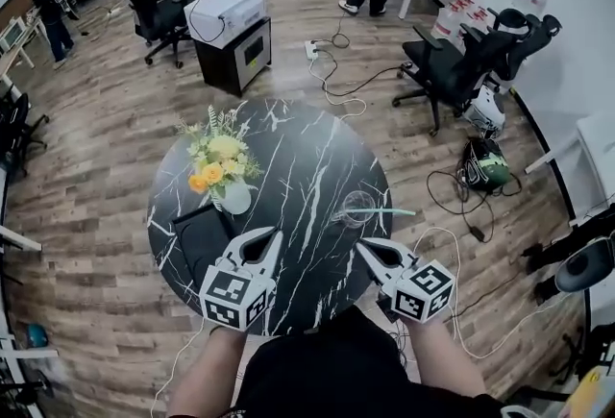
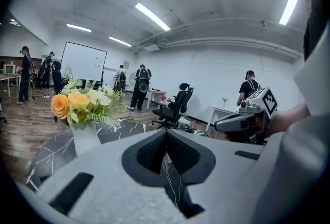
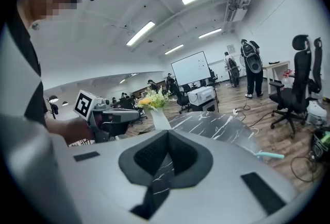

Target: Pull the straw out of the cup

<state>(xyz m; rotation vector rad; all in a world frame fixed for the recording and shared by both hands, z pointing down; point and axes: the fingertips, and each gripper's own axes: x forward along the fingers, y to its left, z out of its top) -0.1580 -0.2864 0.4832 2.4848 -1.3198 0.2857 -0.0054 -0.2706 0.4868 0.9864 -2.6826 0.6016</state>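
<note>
Worktop (image 1: 307,142): round, black with white veining, at the middle of the head view; you stood at its lower edge

Left tool (image 1: 274,233): you held it at lower centre-left of the head view, over the near part of the worktop, with its tip aimed up the frame. In the left gripper view its jaws were closed tip to tip with nothing between them, and only veined stone showed through the gap behind the tips

Right tool (image 1: 364,244): you held it at lower centre-right, with its tip aimed up and left. In the right gripper view its jaws were likewise closed and empty. Its tip was near the cup, just below it in the frame, and not touching it

Cup (image 1: 357,208): clear, upright on the worktop, right of centre

Straw (image 1: 389,211): pale green, in the cup, tilted low, with its free end reaching past the rim toward the right of the frame

Vase of flowers (image 1: 223,171): a white vase with yellow and orange blooms, on the left part of the worktop, well apart from the cup

Dark flat rectangle (image 1: 197,232): it lay on the worktop below the vase, just left of the left tool; you could not tell what it was

Surroundings: a printer (image 1: 226,11) on a dark cabinet at upper left, and office chairs (image 1: 437,70) at upper right
</note>
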